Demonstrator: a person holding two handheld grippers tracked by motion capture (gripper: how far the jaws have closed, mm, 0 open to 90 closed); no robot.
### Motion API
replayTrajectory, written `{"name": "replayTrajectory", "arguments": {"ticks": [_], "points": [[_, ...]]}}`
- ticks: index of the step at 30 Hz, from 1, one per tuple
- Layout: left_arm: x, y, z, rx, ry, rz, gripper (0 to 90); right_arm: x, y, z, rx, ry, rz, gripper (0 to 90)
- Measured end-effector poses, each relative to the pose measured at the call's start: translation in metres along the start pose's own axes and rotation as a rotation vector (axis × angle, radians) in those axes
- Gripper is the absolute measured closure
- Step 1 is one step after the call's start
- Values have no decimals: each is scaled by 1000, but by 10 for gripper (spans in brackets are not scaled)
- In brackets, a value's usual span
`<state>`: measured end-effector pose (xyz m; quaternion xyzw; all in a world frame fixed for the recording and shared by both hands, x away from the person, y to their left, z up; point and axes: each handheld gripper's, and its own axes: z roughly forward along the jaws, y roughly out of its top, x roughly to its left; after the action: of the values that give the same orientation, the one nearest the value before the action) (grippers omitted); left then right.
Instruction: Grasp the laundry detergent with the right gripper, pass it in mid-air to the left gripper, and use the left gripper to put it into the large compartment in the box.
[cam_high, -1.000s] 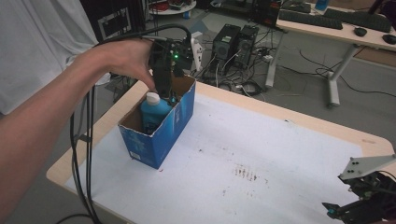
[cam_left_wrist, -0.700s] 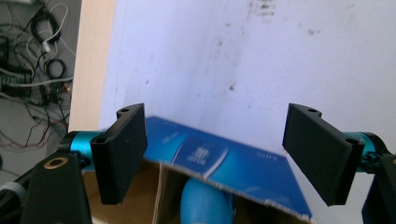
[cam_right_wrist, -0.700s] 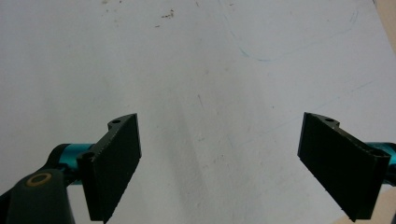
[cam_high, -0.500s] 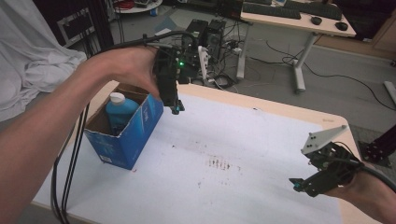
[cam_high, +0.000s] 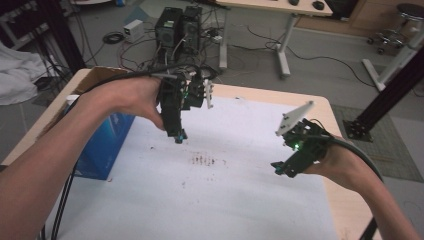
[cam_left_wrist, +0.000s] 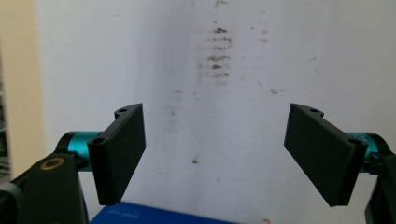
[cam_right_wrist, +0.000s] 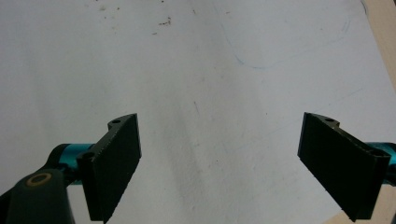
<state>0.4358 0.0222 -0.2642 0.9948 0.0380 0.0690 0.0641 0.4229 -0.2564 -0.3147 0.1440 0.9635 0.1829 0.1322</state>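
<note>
My left gripper (cam_high: 177, 136) hangs from the person's left hand over the middle of the white sheet (cam_high: 225, 200), pointing down. Its jaws have just been opening and stand wide apart with nothing between them (cam_left_wrist: 224, 154). An open blue cardboard box (cam_high: 102, 145) stands to its left, partly behind the forearm; its blue top edge (cam_left_wrist: 154, 217) shows in the left gripper view. My right gripper (cam_high: 279, 170) hovers low near the sheet's right side, open and empty (cam_right_wrist: 219, 163).
Brown stains (cam_high: 202, 160) mark the sheet between the two grippers. The wooden table edge (cam_high: 345, 210) runs close to the right hand. Black cables (cam_high: 60, 220) trail off the left side. Computer towers (cam_high: 180, 27) stand on the floor beyond the table.
My left gripper has left the box, where a blue bottle stood below it, and come right and down over the sheet with its jaws wider. The right gripper has kept its place.
</note>
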Motion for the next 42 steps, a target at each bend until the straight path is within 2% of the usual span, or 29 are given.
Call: {"name": "replayTrajectory", "arguments": {"ticks": [2,6,12,24,36,42], "points": [[-4,5,18,12,-21,9,161,0,2,1,13,-2,-5,128],[-11,9,45,-5,-59,14,161,1,5,1,25,3,-11,128],[-19,7,67,-18,-71,-1,161,1,10,2,35,5,-24,128],[-21,-1,66,-23,-66,-24,161,3,16,9,62,10,-40,128],[-24,4,72,-5,-79,-11,161,7,18,13,91,13,-57,128],[-24,3,72,4,-81,-9,161,8,19,14,88,14,-60,128]]}}
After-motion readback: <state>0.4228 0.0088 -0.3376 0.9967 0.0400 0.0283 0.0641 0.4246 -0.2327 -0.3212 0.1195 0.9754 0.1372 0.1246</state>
